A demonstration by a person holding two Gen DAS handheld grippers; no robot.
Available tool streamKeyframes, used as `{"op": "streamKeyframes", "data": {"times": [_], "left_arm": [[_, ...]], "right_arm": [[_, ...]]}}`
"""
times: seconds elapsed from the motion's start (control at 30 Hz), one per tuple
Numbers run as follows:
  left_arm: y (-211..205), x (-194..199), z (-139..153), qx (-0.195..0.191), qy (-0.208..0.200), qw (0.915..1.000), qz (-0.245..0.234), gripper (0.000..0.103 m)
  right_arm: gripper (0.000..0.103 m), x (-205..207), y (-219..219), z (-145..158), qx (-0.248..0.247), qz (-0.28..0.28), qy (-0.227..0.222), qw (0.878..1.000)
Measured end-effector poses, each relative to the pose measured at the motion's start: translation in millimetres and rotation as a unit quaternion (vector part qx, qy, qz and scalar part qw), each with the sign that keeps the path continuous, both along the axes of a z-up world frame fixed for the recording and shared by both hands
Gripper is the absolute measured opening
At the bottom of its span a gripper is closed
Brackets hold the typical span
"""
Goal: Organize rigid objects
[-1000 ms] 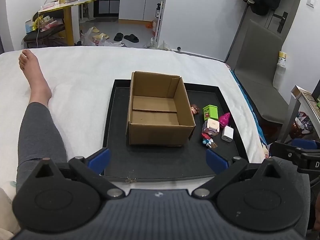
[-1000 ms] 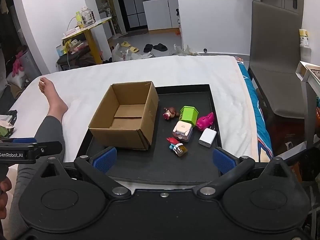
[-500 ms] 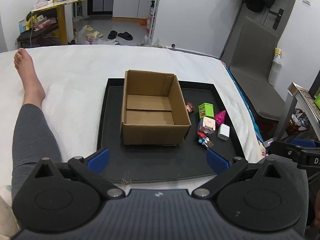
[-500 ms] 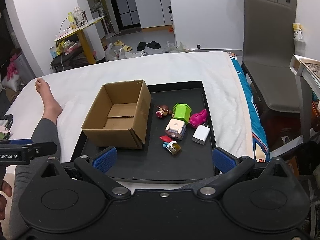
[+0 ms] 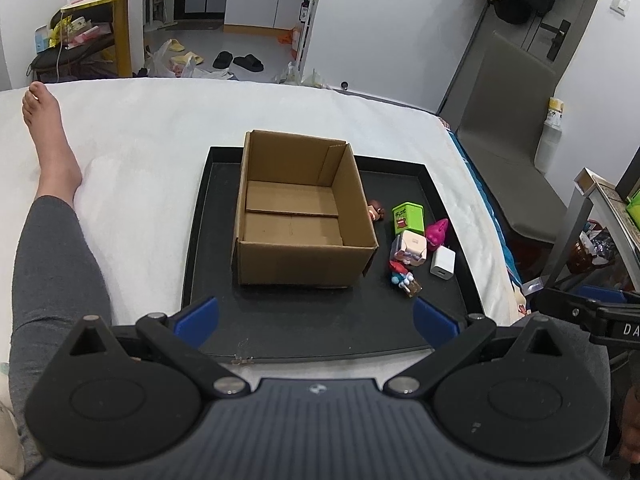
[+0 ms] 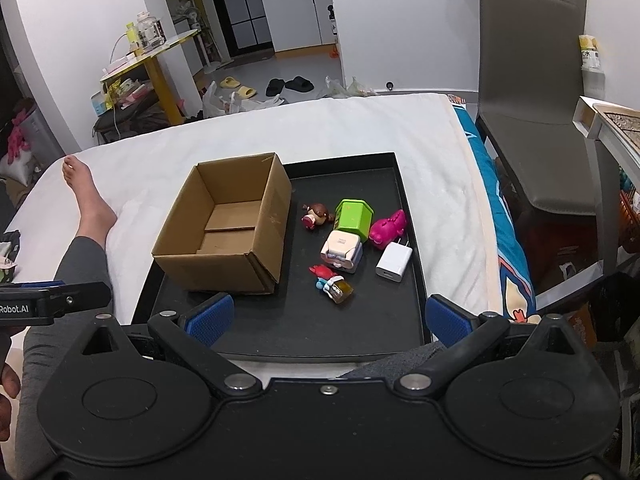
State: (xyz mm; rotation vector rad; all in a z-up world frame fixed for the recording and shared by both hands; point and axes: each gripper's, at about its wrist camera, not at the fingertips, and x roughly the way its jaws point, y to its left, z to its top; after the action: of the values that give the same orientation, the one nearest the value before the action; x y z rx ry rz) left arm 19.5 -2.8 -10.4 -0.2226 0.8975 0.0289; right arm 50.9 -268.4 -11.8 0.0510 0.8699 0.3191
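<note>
Ahead of both grippers: an open cardboard box, corrugated brown, square-cornered, flaps folded flat on its floor, nothing inside. Sits on a black rectangular tray with a low raised rim and a smooth matte floor. Just right of the box, a loose cluster of small hard toys on the tray floor: a brown-haired figurine nearest the box wall; a glossy green block-shaped container lying tilted; a magenta moulded plastic animal touching the green piece; a boxy pale pink-and-white toy in the middle; a smooth white charger cube with prongs pointing away; closest in, a red-and-blue figure with a small amber jar. Under the tray, a soft white bed cover, with a grey-trousered leg and bare foot lying on it to the left.

Left gripper spread wide, blue ribbed pads well apart over the tray's near edge, holding nothing. Right gripper likewise wide open and empty, low over the tray's near rim, toys ahead and slightly right.
</note>
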Motion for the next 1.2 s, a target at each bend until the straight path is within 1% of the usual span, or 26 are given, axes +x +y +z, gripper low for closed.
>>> {"op": "streamKeyframes", "data": {"times": [0.13, 1.03, 1.2], "left_arm": [[2.4, 0.8, -1.2, 0.004, 0.006, 1.0000, 0.006, 0.103], [-0.1, 1.5, -2.4, 0.002, 0.006, 1.0000, 0.002, 0.103], [2.1, 1.5, -1.2, 0.000, -0.001, 1.0000, 0.009, 0.103]], "right_arm": [[0.103, 0.3, 0.9, -0.8, -0.002, 0.001, 0.001, 1.000], [0.103, 0.1, -2.7, -3.5, -0.003, -0.007, 0.003, 1.000], [0.103, 0.0, -3.1, -3.9, -0.002, -0.007, 0.003, 1.000]]}}
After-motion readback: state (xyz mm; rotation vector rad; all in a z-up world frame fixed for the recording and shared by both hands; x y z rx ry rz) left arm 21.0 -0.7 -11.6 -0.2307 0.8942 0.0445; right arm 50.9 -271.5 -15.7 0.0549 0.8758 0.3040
